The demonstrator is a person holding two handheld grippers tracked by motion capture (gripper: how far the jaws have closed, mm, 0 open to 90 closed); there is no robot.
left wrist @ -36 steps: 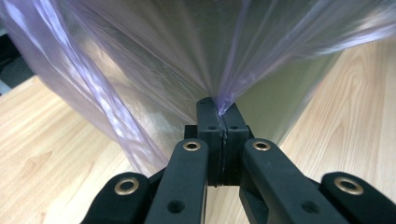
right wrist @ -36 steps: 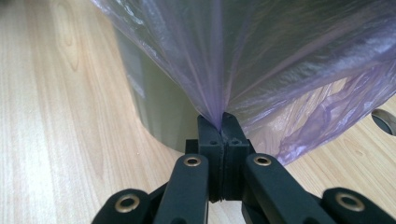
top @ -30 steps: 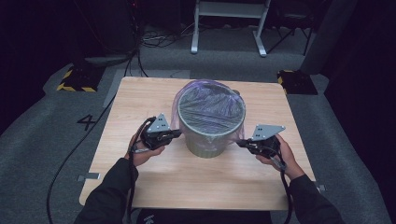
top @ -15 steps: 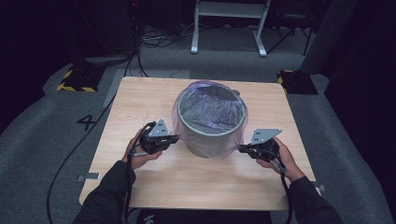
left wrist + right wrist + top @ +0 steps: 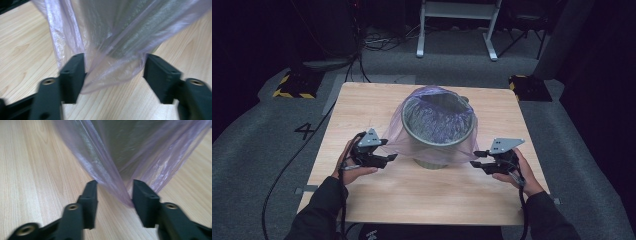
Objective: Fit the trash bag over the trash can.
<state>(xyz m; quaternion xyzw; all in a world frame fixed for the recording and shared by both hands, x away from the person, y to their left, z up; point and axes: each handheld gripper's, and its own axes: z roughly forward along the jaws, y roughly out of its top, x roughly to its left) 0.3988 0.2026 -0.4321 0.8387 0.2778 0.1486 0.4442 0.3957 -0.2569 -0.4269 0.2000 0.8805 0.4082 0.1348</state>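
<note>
At the middle of the counter [image 5: 362, 125] stands a grey metal bin [image 5: 438, 131], lined with a thin, translucent purple bag [image 5: 402, 137] draped over its rim and flaring down both sides. Left tool [image 5: 387, 159] and right tool [image 5: 475, 161] have just been opening; both stand released, the film's lower edge loose between their jaws.

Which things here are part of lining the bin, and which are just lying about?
In the job:
- purple bag, draped over the bin, its edge between the open jaws of both grippers
- grey bin
- left gripper
- right gripper

Lying about:
- white frame on the floor behind the table
- cables on the carpet
</note>
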